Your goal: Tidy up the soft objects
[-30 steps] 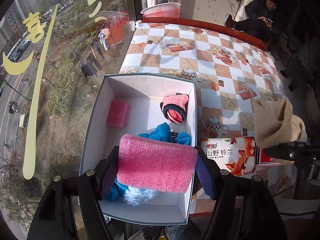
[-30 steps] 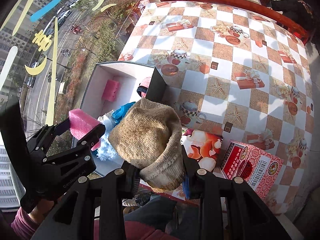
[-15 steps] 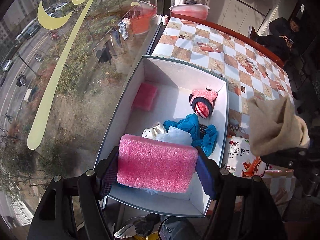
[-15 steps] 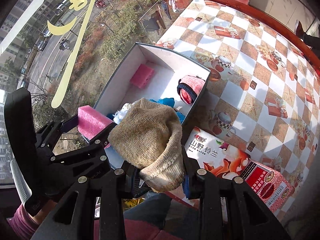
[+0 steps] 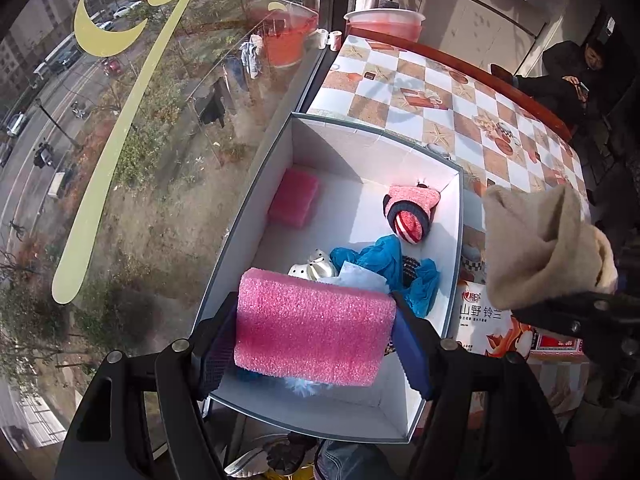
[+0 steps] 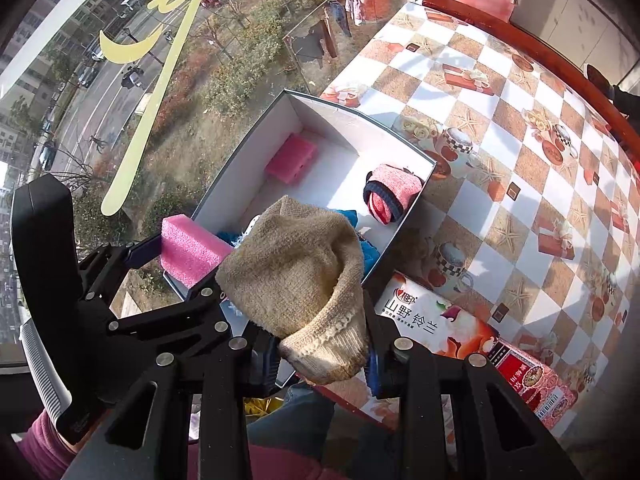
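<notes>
My left gripper [image 5: 314, 340] is shut on a pink foam block [image 5: 312, 328] and holds it above the near end of an open white box [image 5: 360, 136]. In the box lie a second pink foam block [image 5: 294, 196], a rolled pink and red sock [image 5: 410, 210], blue cloth [image 5: 384, 260] and a small white item [image 5: 314, 266]. My right gripper [image 6: 320, 360] is shut on a beige knit sock [image 6: 300, 268], held above the box's near right corner. The left gripper with its foam [image 6: 192, 248] also shows in the right wrist view, as does the box [image 6: 360, 120].
The box sits at the left edge of a checkered table [image 6: 520, 140], against a window [image 5: 120, 120]. A tissue pack [image 6: 432, 320] and a red carton [image 6: 536, 388] lie on the table near the box. A pink basin [image 5: 384, 24] stands at the far end. A seated person [image 5: 576, 76] is at far right.
Both grippers have risen and pulled back toward the near left with their loads; the box now appears farther off and more of its inside shows. Grips are unchanged.
</notes>
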`<move>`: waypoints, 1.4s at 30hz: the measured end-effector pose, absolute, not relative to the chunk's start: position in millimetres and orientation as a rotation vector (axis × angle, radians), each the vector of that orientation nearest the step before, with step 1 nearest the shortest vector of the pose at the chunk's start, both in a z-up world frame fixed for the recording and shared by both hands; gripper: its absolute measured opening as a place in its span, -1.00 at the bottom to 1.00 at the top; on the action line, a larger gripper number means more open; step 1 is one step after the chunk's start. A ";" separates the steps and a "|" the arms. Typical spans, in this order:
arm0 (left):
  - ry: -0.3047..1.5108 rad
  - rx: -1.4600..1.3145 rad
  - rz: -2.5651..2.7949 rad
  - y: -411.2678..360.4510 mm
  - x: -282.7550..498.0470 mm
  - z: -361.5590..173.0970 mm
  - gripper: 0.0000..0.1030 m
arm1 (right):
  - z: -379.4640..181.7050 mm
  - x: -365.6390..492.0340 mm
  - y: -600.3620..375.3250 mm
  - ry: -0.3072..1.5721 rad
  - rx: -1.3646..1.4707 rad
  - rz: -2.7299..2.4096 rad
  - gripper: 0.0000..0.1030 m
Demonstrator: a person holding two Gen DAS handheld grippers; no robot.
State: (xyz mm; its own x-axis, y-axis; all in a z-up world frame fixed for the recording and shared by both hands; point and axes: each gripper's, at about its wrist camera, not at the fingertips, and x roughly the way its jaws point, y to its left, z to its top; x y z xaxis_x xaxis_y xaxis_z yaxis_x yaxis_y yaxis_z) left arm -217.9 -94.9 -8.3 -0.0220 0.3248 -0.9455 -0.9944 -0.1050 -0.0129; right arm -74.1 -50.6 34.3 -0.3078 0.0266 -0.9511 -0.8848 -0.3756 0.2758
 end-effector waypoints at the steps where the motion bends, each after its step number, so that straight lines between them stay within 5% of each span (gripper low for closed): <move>1: 0.912 -1.032 1.428 -94.8 -218.0 -8.3 0.44 | 34.0 -74.1 -50.0 1.161 -1.256 1.759 -0.35; 21: 0.903 -1.075 1.393 -73.8 -218.2 -17.9 0.52 | 18.5 -88.6 -20.8 1.165 -1.265 1.751 -0.35; 22: 0.891 -1.079 1.388 -73.3 -218.6 -17.4 0.53 | 17.5 -90.6 -17.9 1.178 -1.275 1.762 -0.21; 25: 0.914 -1.084 1.420 -70.7 -220.8 -21.5 0.70 | 24.9 -89.8 -14.6 1.150 -1.277 1.760 0.78; 28: 0.923 -1.034 1.510 -72.2 -227.1 -16.7 0.71 | 33.7 -85.9 -14.1 1.129 -1.296 1.758 0.84; 29: 0.914 -1.008 1.538 -73.7 -228.7 -10.9 0.71 | 34.4 -83.9 -14.4 1.140 -1.308 1.747 1.00; 42: 1.088 -1.016 1.496 -85.3 -206.4 -13.6 0.72 | 32.2 -52.8 -51.4 1.247 -1.227 1.633 1.00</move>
State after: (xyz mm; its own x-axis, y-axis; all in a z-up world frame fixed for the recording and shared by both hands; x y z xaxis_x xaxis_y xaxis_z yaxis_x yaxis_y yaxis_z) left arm -206.4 -85.3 -13.6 -0.1629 0.2325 -0.9589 -0.9839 -0.1111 0.1402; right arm -52.8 -51.4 32.2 -0.2776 0.0015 -0.9607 -0.9272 -0.2622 0.2676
